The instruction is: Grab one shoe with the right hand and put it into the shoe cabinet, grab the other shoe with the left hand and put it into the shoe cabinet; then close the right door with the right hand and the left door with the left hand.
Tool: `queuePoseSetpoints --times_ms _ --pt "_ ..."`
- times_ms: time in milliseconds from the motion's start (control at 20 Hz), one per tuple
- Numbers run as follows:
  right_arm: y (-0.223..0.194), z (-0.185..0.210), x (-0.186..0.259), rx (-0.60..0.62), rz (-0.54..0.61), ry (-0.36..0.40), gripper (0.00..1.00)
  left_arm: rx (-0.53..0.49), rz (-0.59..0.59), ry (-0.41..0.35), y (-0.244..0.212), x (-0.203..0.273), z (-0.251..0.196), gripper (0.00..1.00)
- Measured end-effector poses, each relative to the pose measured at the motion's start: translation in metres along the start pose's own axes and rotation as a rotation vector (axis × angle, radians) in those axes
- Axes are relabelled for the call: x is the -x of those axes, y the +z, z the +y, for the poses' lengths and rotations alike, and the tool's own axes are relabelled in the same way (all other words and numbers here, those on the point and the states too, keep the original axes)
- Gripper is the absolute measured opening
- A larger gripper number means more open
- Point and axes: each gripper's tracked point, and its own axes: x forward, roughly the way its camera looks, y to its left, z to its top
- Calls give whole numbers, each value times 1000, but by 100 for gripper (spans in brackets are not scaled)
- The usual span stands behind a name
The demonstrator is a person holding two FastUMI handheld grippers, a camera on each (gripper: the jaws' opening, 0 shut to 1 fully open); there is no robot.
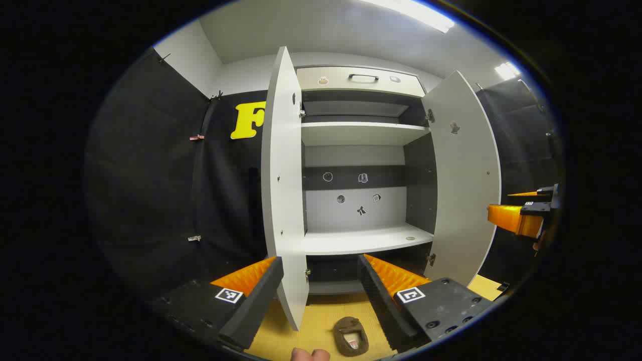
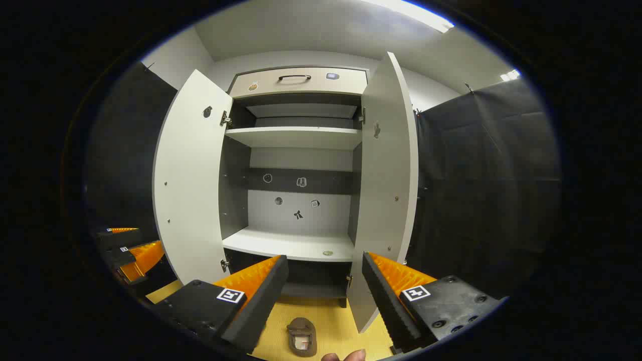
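The shoe cabinet (image 2: 296, 165) stands ahead of me with its left door (image 2: 188, 185) and right door (image 2: 388, 175) swung wide and the shelves bare, so I judge the first step is at hand: fetching a shoe. One brown shoe (image 2: 302, 337) lies on the yellow floor (image 2: 336, 321) just before the cabinet, opening upward. My right gripper (image 2: 323, 296) hangs above it, jaws wide and empty; my left gripper (image 1: 321, 296) likewise. I should lower the right one straight down and pinch the shoe's side wall.
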Motion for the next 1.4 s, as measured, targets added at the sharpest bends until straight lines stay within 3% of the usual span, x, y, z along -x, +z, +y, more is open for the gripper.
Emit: queuePoseSetpoints --times_ms 600,950,1150,1400 --pt "-1 16 -6 8 9 35 98 -22 5 5 -4 -1 2 95" --pt "-25 29 -9 23 82 66 98 -25 7 -9 -7 -1 0 95" --pt "-82 45 -10 -7 231 106 98 -26 22 -1 -16 -2 2 95" --pt "-210 72 -3 -33 522 164 99 -28 74 5 -43 -6 5 95"
